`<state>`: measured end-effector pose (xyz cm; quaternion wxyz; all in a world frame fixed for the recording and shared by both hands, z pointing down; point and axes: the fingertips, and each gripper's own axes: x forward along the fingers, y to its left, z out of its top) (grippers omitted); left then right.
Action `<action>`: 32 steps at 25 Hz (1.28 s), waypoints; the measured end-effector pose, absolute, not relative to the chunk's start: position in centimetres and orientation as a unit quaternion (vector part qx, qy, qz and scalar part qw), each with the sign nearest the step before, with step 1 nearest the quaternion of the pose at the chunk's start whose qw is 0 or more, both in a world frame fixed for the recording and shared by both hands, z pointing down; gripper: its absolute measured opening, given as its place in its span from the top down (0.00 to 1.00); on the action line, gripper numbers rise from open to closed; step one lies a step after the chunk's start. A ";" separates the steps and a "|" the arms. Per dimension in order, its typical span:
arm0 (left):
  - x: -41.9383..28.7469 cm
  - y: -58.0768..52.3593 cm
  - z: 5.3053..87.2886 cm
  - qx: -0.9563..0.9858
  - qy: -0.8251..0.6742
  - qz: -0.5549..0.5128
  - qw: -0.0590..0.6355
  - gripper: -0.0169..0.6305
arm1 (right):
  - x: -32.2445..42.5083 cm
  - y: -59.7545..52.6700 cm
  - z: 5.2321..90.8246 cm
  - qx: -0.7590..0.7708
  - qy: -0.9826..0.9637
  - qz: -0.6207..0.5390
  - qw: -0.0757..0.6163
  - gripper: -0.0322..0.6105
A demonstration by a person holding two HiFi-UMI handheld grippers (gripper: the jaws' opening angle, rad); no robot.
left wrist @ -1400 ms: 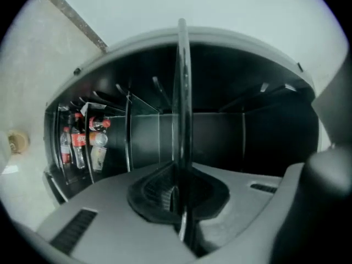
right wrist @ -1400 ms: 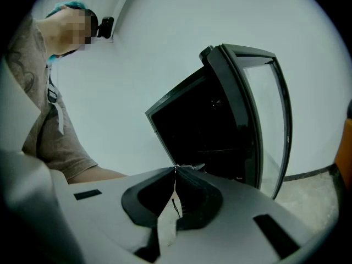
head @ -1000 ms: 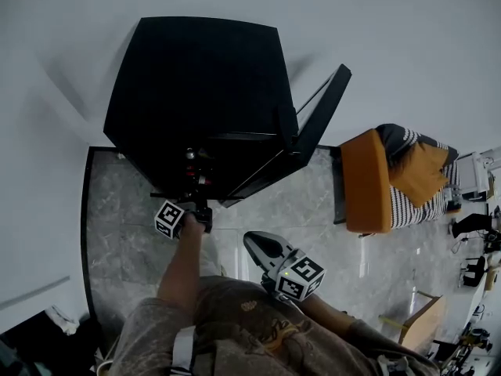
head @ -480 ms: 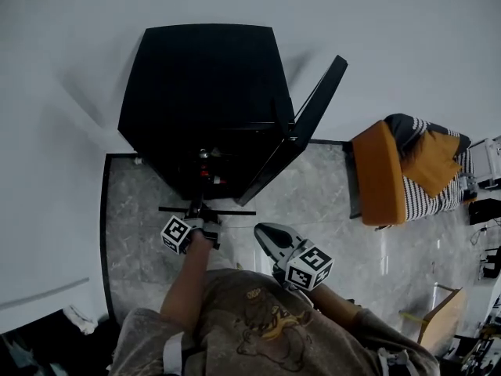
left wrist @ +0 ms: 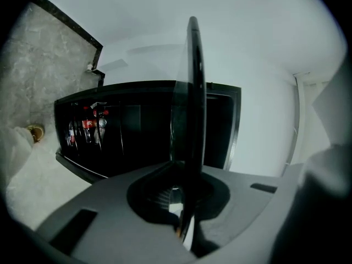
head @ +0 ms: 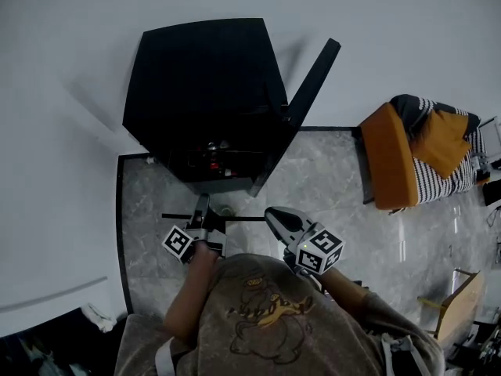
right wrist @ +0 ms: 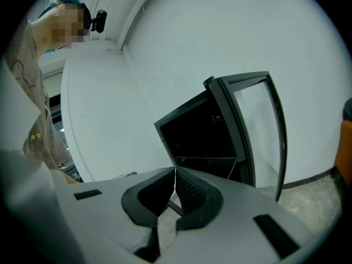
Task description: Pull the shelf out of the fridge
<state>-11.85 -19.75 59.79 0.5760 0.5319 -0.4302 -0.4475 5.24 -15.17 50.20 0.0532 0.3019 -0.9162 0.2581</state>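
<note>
At the left of the head view, the left gripper (head: 201,212) reaches forward from the person's bare forearm, its marker cube at lower left of it. Its fingers (left wrist: 137,194) are drawn in narrow and clamp the edge of the shelf (head: 235,218). In the head view the shelf is a thin dark line across the middle of the frame, clear of the fridge (head: 203,77) and over the grey marble floor (head: 329,178). In the left gripper view the shelf (left wrist: 193,92) shows edge-on, a dark strip running from between the fingers up to the top of the frame, with a glassy pane on its left.

The black fridge fills the upper middle of the head view. Its door (head: 311,77) stands open to the right, and bottles (head: 213,146) with red labels show in the dark interior.

Right of centre, the right gripper (head: 275,214) points toward the fridge, just right of the shelf's end. In the right gripper view its fingers (right wrist: 190,188) meet at the tips with nothing between them, and the open glass door (right wrist: 258,131) stands beyond.

At far right of the head view sits an orange armchair (head: 387,167) with a striped cover (head: 458,182).
</note>
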 end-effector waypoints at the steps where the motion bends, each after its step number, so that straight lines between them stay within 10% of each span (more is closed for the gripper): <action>1: -11.8 -19.2 59.2 0.532 -0.428 -0.449 0.577 0.95 | 5.4 -15.1 50.0 0.303 -0.916 0.258 0.050 0.92; 32: -14.7 -8.0 47.2 0.553 -0.404 -0.482 0.547 0.95 | 7.3 -12.1 46.9 0.315 -0.922 0.225 0.026 0.92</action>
